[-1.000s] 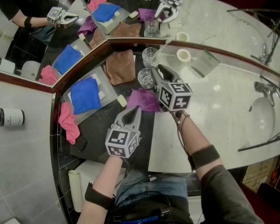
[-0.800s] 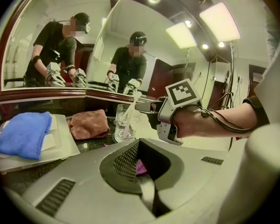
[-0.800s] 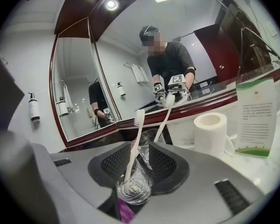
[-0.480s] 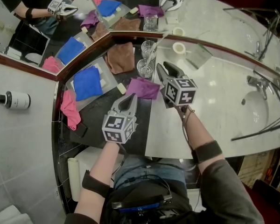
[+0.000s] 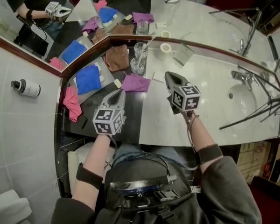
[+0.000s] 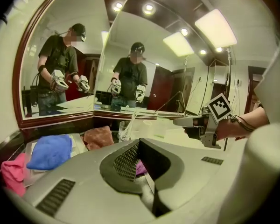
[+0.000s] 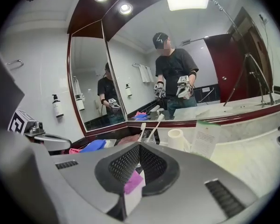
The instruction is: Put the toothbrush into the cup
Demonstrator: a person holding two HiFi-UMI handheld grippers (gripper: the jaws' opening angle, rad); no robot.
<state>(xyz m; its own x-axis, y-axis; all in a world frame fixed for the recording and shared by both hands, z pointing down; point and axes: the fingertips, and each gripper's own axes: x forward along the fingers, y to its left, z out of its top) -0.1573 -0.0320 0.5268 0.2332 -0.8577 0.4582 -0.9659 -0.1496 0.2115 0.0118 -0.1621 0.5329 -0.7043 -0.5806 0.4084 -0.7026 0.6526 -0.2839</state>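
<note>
Cup [image 6: 124,130] base hidden behind left claw [image 6: 139,143]; card [image 7: 203,141] print too small.

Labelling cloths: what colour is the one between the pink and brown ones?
The cloth is blue; it shows best in the head view.

Person wears dark sleeves [image 5: 231,183] and black forearm bands [image 5: 209,154]
</note>
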